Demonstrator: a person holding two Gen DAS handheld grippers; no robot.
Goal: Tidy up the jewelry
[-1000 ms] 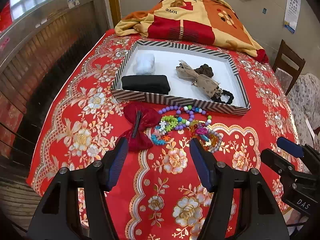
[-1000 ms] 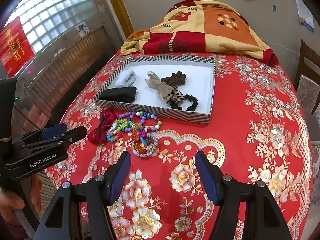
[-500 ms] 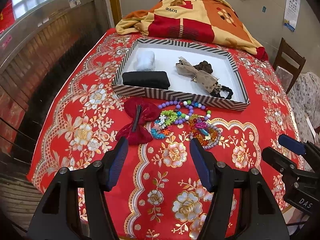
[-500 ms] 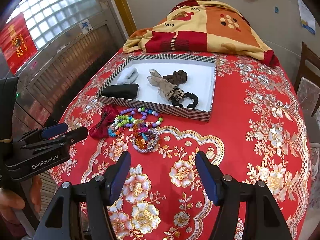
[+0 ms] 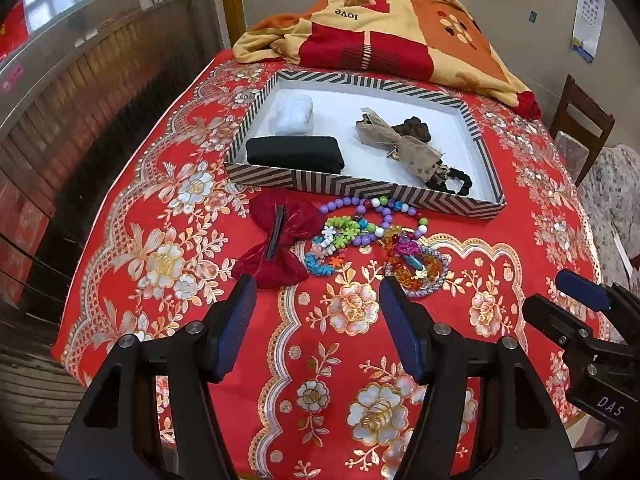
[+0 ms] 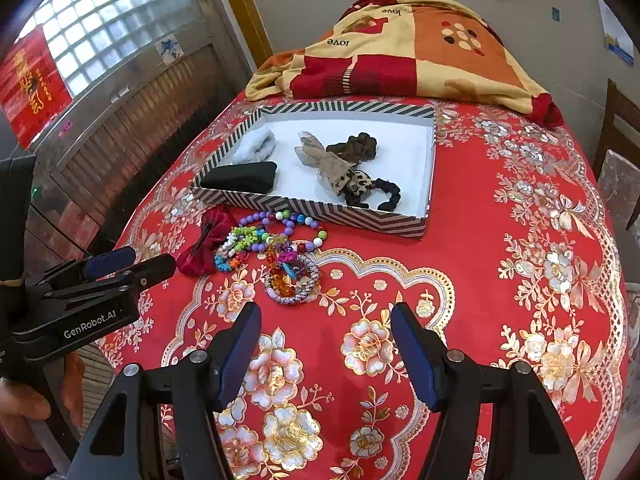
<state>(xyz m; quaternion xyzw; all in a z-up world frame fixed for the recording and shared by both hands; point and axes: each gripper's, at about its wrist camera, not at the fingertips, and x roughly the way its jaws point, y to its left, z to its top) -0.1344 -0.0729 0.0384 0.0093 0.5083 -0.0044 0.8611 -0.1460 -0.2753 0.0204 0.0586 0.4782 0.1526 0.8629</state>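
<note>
Red velvet bow (image 5: 276,240) lies leftmost on the floral tablecloth (image 5: 160,208), just before the striped tray (image 5: 360,190). Beside it sits a tangle of bead bracelets (image 5: 360,228) (purple, green, amber), touching one another. Left gripper (image 5: 318,320) hangs over the cloth near the bow, fingers spread wide, nothing between them. Right gripper (image 6: 326,344) hovers likewise, jaws apart and empty, short of the bracelets.

One striped tray (image 5: 362,191), one red bow (image 5: 276,240), several bracelets (tangled) (image 5: 372,236).
</note>
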